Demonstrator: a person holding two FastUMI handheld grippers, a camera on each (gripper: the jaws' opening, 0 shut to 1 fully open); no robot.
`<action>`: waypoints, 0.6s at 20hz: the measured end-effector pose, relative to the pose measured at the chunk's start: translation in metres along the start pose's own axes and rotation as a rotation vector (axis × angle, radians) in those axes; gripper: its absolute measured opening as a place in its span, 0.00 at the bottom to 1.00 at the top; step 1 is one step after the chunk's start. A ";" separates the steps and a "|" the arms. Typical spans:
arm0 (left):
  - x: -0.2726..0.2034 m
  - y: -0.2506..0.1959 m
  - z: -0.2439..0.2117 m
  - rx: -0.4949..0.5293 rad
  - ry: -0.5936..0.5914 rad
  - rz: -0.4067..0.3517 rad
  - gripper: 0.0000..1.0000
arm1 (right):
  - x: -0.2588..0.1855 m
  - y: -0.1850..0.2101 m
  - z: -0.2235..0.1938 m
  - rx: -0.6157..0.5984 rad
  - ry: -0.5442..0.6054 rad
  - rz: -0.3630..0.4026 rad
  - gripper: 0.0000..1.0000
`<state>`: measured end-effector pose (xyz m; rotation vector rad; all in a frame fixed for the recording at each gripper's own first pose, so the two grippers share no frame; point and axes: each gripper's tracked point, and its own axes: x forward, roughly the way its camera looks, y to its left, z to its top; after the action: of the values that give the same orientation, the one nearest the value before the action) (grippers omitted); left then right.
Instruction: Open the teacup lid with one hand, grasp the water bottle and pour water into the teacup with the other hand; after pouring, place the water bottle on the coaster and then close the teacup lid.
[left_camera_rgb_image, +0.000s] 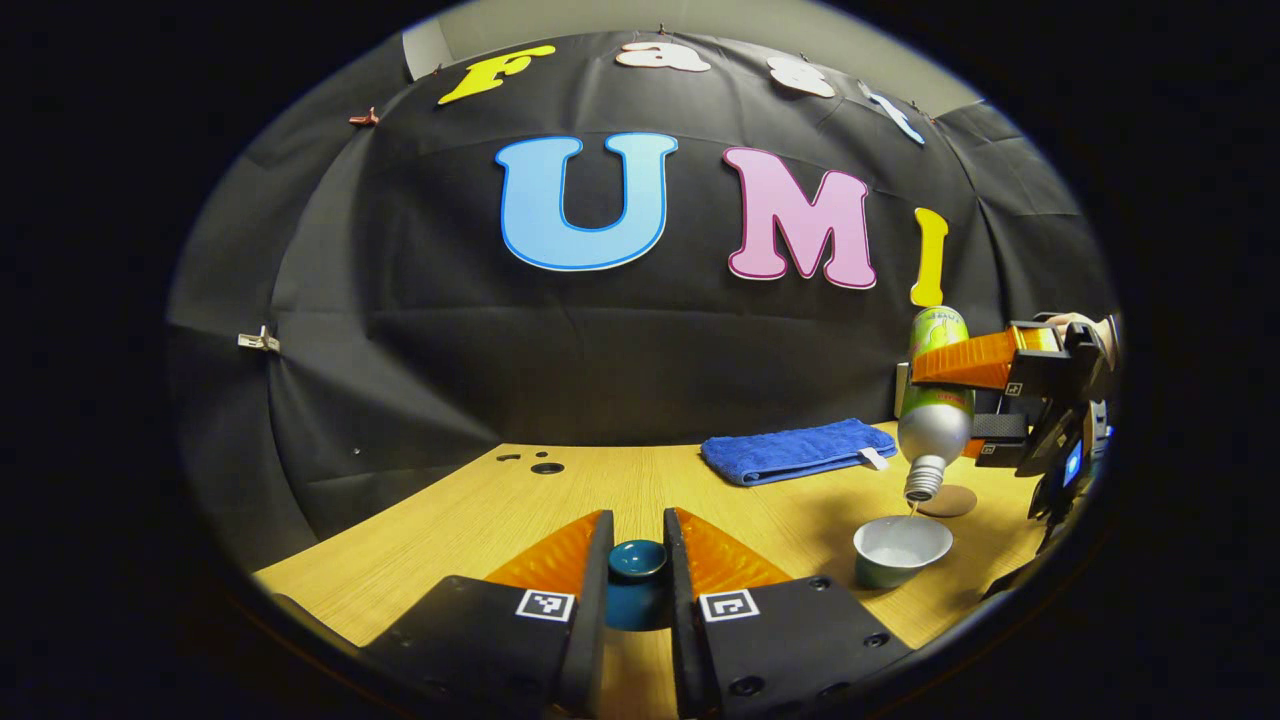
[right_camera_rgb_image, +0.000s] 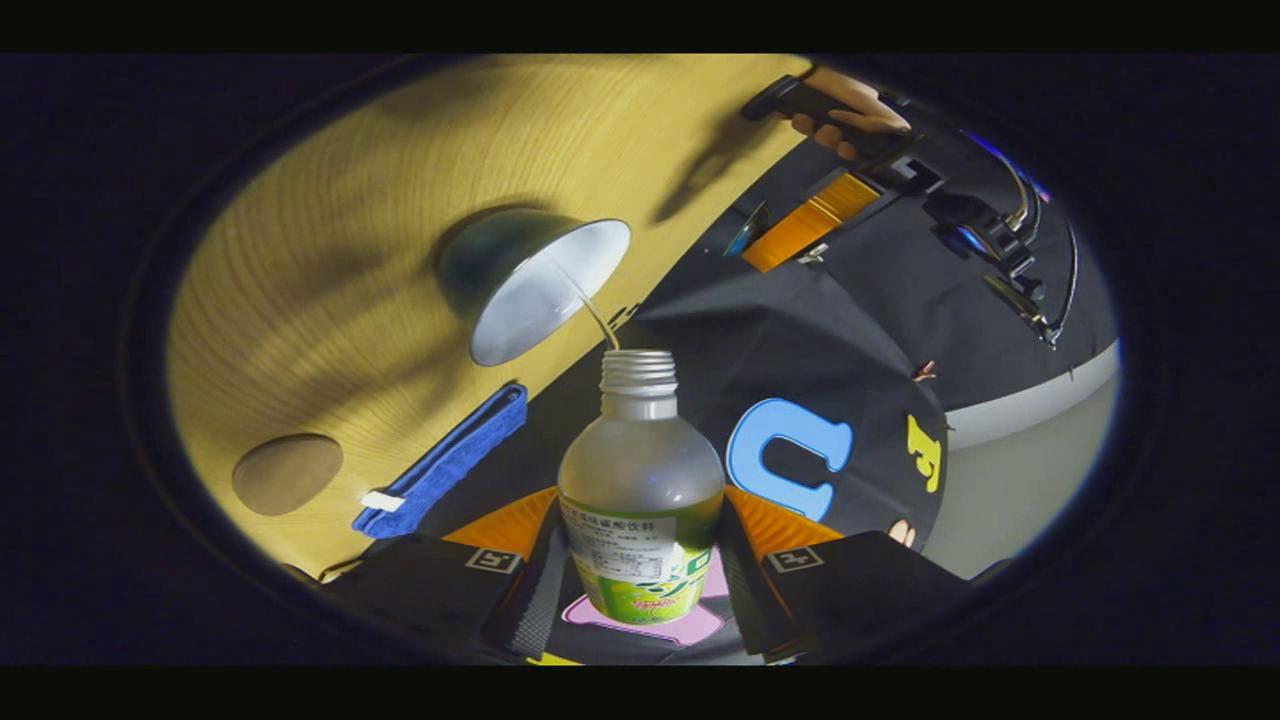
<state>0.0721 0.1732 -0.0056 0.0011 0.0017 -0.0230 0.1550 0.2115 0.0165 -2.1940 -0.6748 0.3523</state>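
Above the open teacup (left_camera_rgb_image: 902, 549) the water bottle (left_camera_rgb_image: 935, 400) is held tipped steeply, neck down, its long axis running from the raised base down to the mouth just over the cup's rim; a thin stream of water (right_camera_rgb_image: 592, 305) is seen passing from the mouth into the white bowl of the cup; the pour is judged to be under way. The bottle is clamped around its labelled body by the right gripper (right_camera_rgb_image: 640, 560), both fingers pressed against it. Just beyond the cup, on the wooden table (left_camera_rgb_image: 520, 510), the round coaster (left_camera_rgb_image: 948, 500) lies bare; it is the nearer rest for the bottle, and it is reached from the right-hand side, so the coming set-down is judged to call for the bottle being righted first, its axis brought upright, then carried a short way past the cup. A folded blue towel (left_camera_rgb_image: 795, 450) lies behind, near the wall. Well apart from the cup, to its left, the teacup lid (left_camera_rgb_image: 637, 558) is held between the fingers of the left gripper (left_camera_rgb_image: 637, 545), which are closed on its knob; the cup lies to the right of that gripper, so the lid is to be carried rightward once the bottle is clear.
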 end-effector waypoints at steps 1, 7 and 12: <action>0.000 0.000 -0.001 0.000 0.000 0.000 0.34 | 0.000 -0.002 -0.001 -0.006 -0.001 -0.005 0.73; 0.000 0.000 0.000 0.000 0.000 0.000 0.34 | 0.000 -0.007 -0.003 -0.010 0.000 -0.004 0.73; 0.000 0.000 0.000 0.000 0.000 0.000 0.31 | -0.002 -0.008 -0.005 -0.016 0.005 0.000 0.73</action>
<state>0.0721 0.1734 -0.0056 0.0011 0.0017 -0.0232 0.1523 0.2116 0.0263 -2.2090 -0.6776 0.3427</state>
